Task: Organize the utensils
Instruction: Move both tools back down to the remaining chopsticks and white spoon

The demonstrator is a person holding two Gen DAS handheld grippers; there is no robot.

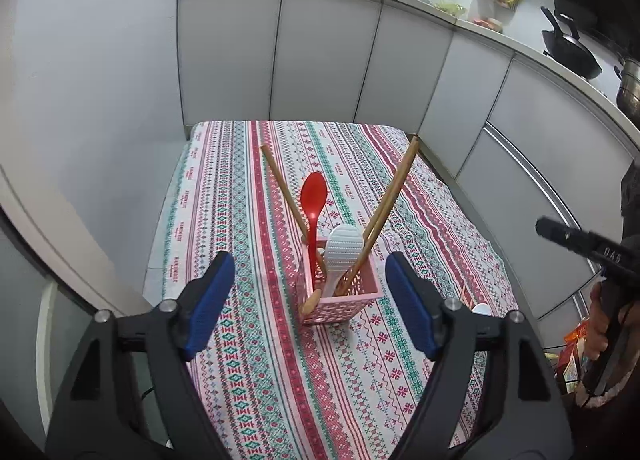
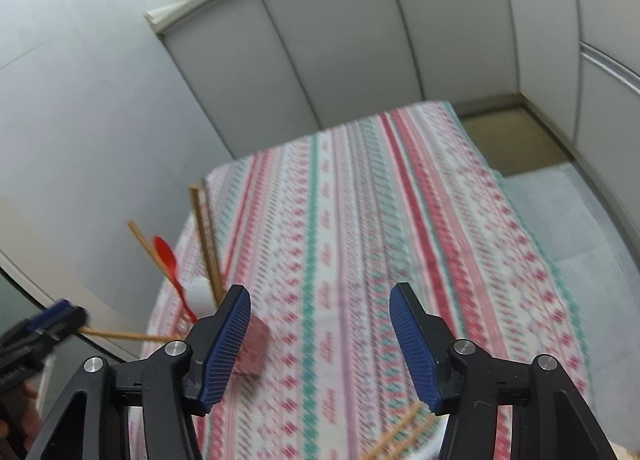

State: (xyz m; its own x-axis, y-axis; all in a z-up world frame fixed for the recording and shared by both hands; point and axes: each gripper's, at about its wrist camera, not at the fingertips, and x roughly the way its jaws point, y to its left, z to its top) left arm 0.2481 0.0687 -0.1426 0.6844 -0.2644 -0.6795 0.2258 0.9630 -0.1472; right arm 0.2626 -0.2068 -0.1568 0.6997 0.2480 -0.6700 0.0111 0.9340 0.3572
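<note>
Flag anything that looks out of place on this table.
A wooden spoon hangs over the pink holder's near rim instead of standing like the red spoon. A few chopsticks still lie loose on the cloth, blurred, near the right gripper.

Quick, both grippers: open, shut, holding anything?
Left gripper: open, holding nothing; the holder stands beyond its fingertips.
Right gripper: open, holding nothing, over the tablecloth.

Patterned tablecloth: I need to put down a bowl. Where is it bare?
Bare: the patterned tablecloth beyond the pink lattice utensil holder, toward the grey cabinets. Crowded: the near right corner, by loose wooden chopsticks.
</note>
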